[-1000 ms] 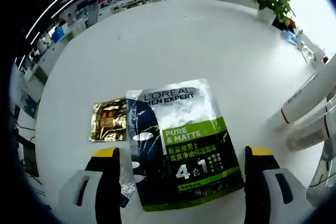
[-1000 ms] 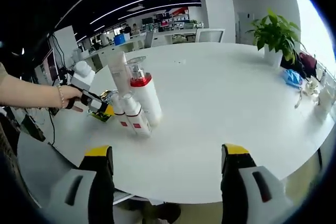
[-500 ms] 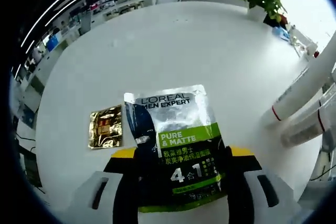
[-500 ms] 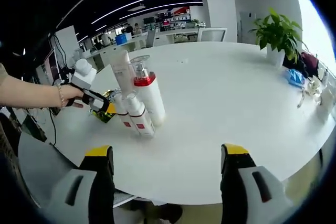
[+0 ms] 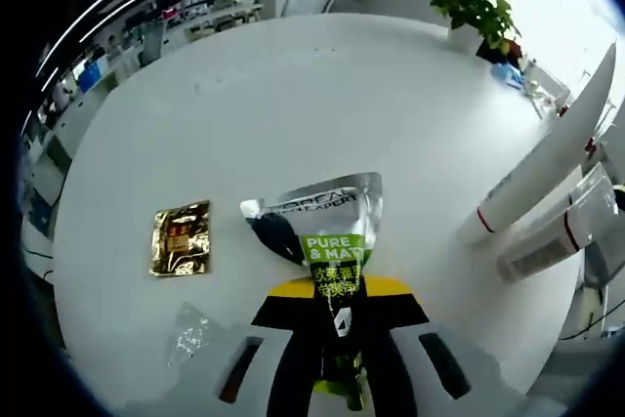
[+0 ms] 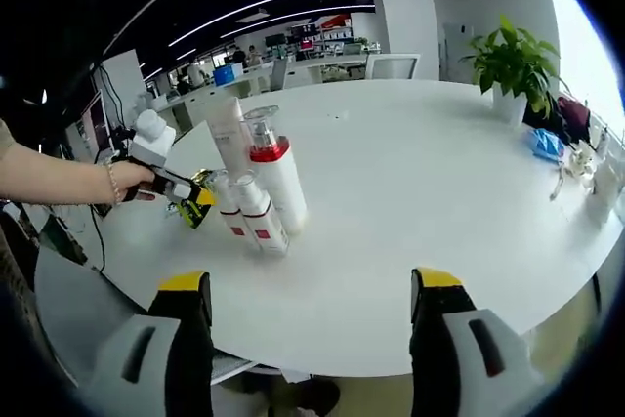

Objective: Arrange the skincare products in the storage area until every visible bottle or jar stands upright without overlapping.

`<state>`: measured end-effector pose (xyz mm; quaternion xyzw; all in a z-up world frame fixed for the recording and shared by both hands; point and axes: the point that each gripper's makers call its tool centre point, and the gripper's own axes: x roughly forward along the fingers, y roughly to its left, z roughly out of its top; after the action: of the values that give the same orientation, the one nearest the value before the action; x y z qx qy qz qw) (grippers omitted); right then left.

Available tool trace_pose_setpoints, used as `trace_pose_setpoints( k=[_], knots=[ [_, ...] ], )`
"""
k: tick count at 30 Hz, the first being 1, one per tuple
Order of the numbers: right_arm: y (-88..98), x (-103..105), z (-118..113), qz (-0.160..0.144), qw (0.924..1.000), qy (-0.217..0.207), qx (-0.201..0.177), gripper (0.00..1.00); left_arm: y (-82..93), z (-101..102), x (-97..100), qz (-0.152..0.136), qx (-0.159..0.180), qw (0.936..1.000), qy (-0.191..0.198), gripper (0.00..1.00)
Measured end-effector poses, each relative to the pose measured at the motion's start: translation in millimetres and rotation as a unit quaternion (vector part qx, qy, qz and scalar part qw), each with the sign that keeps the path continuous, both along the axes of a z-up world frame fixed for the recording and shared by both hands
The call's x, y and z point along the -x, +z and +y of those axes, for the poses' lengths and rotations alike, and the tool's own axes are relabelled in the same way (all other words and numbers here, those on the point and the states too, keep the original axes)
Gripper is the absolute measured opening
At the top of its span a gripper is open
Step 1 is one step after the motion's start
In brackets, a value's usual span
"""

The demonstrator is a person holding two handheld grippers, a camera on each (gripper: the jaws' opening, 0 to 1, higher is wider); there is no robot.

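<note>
In the left gripper view my left gripper (image 5: 337,314) is shut on the near end of a silver, black and green face-mask sachet (image 5: 322,227), which buckles upward off the white table (image 5: 293,95). A gold sachet (image 5: 181,238) lies flat to its left. White bottles with red bands (image 5: 547,192) lean in from the right edge. In the right gripper view my right gripper (image 6: 308,285) is open above the table's near edge, well apart from the group of white bottles (image 6: 259,187), which stand close together. The left gripper (image 6: 186,192), held by a hand, sits just left of them.
A potted plant (image 6: 513,70) stands at the far right of the round table, with small blue items (image 6: 545,144) near it. A clear plastic wrapper (image 5: 190,329) lies by my left gripper. Office desks and chairs stand beyond the table.
My left gripper has gone from wide open to shut on the mask sachet, whose near end has lifted and crumpled. The right gripper has barely moved.
</note>
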<state>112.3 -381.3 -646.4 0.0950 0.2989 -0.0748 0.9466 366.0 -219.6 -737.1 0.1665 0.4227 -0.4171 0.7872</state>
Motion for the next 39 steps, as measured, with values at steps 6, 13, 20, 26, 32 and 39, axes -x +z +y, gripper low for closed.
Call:
trace_pose_setpoints(
  k=[6,13,20,26,32,39],
  knots=[
    [2.6,-1,8,-0.008,0.9999,0.007,-0.005,0.84,10.7,9,6.9,0.005,0.018,0.9998,0.010,0.08],
    [8.2,-6,24,-0.019,0.9995,0.025,-0.007,0.84,29.0,18,20.4,0.003,0.040,0.9991,0.013,0.08],
    [13.5,-7,37,-0.030,0.9988,0.038,-0.013,0.83,49.5,25,40.0,0.001,0.068,0.9976,0.011,0.08],
    [22.4,-12,59,-0.051,0.9964,0.058,-0.034,0.78,73.6,28,59.5,-0.004,0.105,0.9944,0.003,0.08],
    [34.3,-23,82,-0.073,0.9918,0.088,-0.057,0.69,100.7,30,77.7,-0.014,0.145,0.9893,-0.008,0.08],
    [54.9,-43,110,-0.104,0.9825,0.130,-0.083,0.64,127.3,38,97.9,-0.019,0.182,0.9830,-0.017,0.08]
  ],
)
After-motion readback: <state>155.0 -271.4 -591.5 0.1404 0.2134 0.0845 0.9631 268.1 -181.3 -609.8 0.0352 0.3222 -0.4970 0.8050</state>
